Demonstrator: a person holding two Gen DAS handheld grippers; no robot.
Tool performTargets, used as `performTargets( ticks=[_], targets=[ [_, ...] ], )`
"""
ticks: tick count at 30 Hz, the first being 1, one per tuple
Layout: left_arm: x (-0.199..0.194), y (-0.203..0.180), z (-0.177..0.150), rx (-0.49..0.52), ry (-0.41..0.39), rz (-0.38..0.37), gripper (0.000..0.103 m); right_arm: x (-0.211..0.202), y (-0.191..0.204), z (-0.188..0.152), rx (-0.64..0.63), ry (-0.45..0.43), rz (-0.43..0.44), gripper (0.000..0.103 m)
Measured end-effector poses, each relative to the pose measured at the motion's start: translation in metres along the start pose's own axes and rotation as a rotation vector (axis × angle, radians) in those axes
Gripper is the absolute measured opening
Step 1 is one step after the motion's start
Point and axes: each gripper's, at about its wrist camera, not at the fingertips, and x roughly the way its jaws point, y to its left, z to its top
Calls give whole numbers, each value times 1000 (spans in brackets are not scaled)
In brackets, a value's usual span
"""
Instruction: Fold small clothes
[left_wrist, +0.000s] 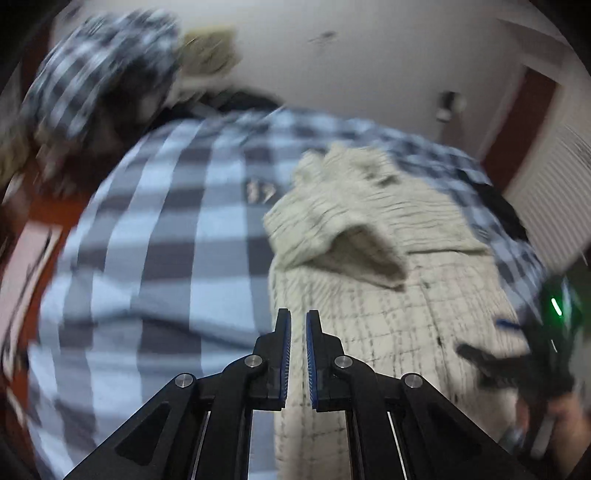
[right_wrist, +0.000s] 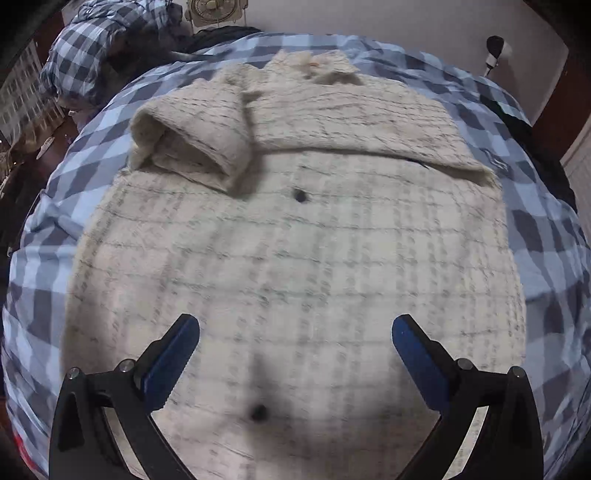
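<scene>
Nubby cream checked jacket (right_wrist: 295, 258) on plaid bedcover (right_wrist: 37, 314); left fingers (left_wrist: 298, 332) closed empty, right fingers (right_wrist: 295, 328) wide, empty.

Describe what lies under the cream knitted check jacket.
The cream knitted check jacket lies on a blue-and-white checked bedcover, visible all round it. The bedcover beneath the jacket is covered.

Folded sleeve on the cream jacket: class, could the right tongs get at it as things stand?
Probably yes: the right tongs stand open above the cream jacket, and nothing lies between them and the folded sleeve.
</scene>
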Motion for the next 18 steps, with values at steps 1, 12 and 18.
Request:
performTargets(
  ticks=[1,12,18],
  targets=[
    [-6,-1,2,33,-8,25,6,-3,15,12,-37,-19,-11,102],
    [-44,37,13,-45,-108,-56,6,26,209,137,-524,-61,-10,102],
    [-41,43,12,-79,-108,-102,6,110,238,153,-556,93,-203,102]
  ],
)
